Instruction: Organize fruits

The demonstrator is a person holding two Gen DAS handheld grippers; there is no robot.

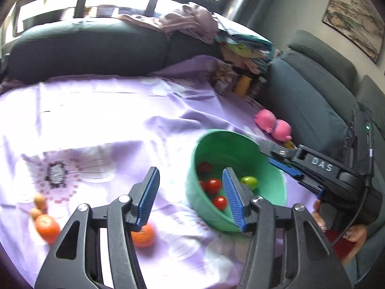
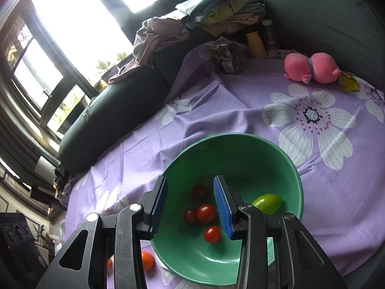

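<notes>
Purple cloth (image 2: 216, 110) w/ big white flowers is covering the flat spot where the fruit is sitting. Dark green sofa cushions (image 1: 86, 45) are going round the back & right side, and bright windows (image 2: 79, 14) are shining behind them. Folded clothes (image 2: 221, 7) are piling up in the corner, w/ a yellow bottle (image 2: 256, 42) just under them. A pink plush toy (image 2: 310, 67) is lying near the cushions. A framed picture (image 1: 353, 16) is hanging on the wall.

White letters "DAS" are showing on the black body of the right gripper (image 1: 288, 166) in the left wrist view. No other words are clear enough to read.

A green bowl (image 2: 240, 149) is sitting on the cloth. Inside it four small red tomatoes (image 2: 206, 213) & one shiny green fruit (image 2: 267, 203) are lying at the bottom. Two orange fruits (image 1: 47, 227) and two small tan ones (image 1: 39, 201) are lying on the cloth, left of the bowl.

The left gripper (image 1: 190, 200) is hanging over the cloth by the bowl's left rim, jaws wide apart, holding nothing. From its own cam the right gripper (image 2: 190, 208) is hanging over the bowl, jaws apart & holding nothing too.
</notes>
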